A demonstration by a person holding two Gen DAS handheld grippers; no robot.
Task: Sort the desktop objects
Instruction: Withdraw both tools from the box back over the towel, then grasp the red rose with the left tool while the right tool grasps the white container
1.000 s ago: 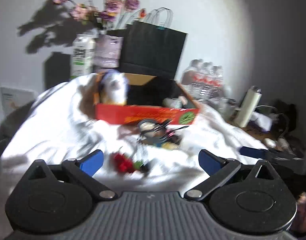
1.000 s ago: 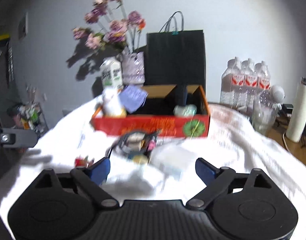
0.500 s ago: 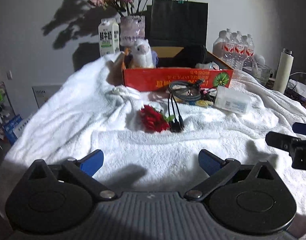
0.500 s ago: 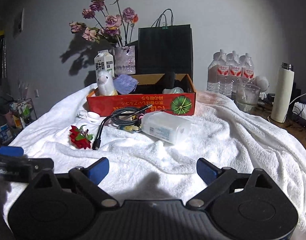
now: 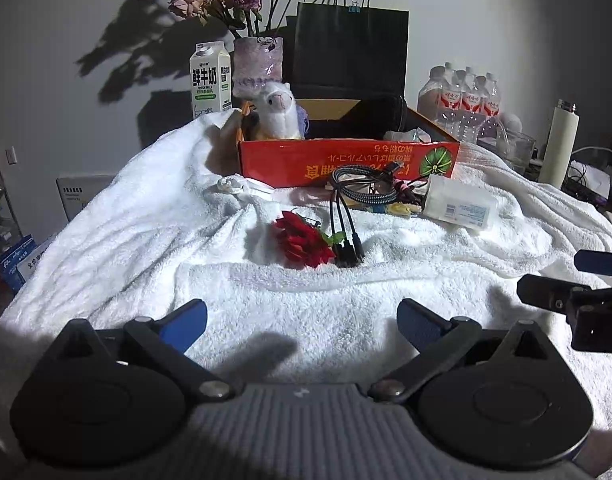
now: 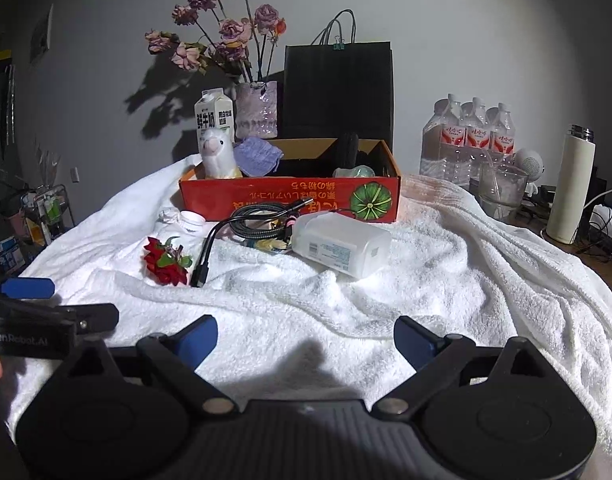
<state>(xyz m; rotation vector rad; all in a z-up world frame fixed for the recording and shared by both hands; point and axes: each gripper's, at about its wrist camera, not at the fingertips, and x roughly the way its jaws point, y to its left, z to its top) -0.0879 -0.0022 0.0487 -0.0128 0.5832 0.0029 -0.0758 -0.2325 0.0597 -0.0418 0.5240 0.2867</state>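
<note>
Both grippers, left and right, hover with fingers spread wide and empty over the desk's white towel, short of the red artificial rose.

Red flower lies beside black cable.

- I see a dim room; harsh light from the front bleaches the white towel.
- Flowers cast hard wall shadows upper left.
- Fisheye corners vignette black; both views sharp.

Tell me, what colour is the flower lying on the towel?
Red flower, with green leaves; clearest in the left wrist view.
</note>
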